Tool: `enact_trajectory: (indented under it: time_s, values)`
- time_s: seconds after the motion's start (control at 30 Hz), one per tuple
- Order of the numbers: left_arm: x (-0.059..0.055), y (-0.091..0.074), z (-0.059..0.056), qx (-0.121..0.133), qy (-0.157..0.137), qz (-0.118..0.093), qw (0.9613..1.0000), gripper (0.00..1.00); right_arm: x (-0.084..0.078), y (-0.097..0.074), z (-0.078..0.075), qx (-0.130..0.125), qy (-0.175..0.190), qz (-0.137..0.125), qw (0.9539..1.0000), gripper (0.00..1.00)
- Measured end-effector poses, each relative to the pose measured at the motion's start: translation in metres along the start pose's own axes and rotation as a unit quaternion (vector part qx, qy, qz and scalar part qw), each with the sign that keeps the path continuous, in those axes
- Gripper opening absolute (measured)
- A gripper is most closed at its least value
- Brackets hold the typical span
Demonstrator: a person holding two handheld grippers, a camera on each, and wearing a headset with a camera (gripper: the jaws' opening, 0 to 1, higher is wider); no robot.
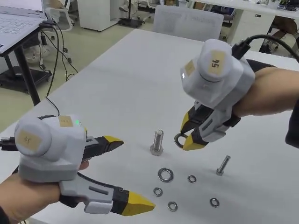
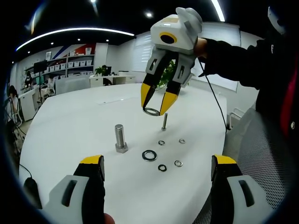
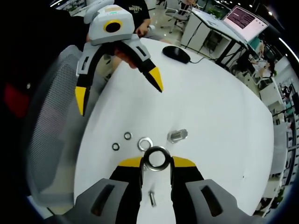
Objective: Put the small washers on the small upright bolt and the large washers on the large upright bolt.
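The large upright bolt (image 1: 157, 142) stands mid-table, and the small upright bolt (image 1: 223, 165) stands to its right. My right gripper (image 1: 186, 140) hovers just right of the large bolt's top, shut on a large washer (image 1: 176, 139); the right gripper view shows that washer (image 3: 156, 150) pinched between its own jaws. A second large washer (image 1: 165, 175) lies flat in front of the large bolt. Several small washers (image 1: 192, 178) lie scattered around it. My left gripper (image 1: 128, 172) is open and holds nothing, low at the near left; from the right gripper view the left gripper (image 3: 119, 91) is spread wide.
The white table (image 1: 131, 84) stretches far behind the bolts. A laptop (image 1: 16, 21) on a black stand with hanging cables sits off the left edge. A grey chair back (image 1: 187, 21) stands at the far end. A person's sleeve (image 1: 292, 126) crosses the right side.
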State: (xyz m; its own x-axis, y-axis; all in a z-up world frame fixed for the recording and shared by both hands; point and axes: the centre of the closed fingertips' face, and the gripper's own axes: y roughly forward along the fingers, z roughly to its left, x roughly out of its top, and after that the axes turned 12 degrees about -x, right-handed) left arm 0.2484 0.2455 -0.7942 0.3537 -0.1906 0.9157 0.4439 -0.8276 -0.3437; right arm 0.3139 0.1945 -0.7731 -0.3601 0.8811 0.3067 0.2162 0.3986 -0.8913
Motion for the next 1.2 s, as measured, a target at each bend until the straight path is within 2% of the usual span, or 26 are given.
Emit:
enact_trajectory:
  time_s: [0.43,0.7,1.0,1.2]
  values:
    - [0.002,-0.007,0.007,0.019,-0.004,-0.012,0.9997,0.95,0.015,0.009,-0.018,0.006,-0.011,-0.002,0.9999,0.23]
    - [0.001,-0.007,0.008,0.023,-0.006,-0.014,0.9996,0.95,0.026,0.019,-0.035,0.006,-0.015,-0.004,0.9999,0.23]
    - [0.002,-0.009,0.012,0.03,-0.007,-0.019,0.9993,0.95,0.029,0.027,-0.043,0.014,-0.018,-0.001,0.9998,0.23]
    - [0.003,-0.009,0.014,0.033,-0.008,-0.021,0.9992,0.95,0.03,0.033,-0.044,0.019,-0.02,0.002,0.9996,0.23]
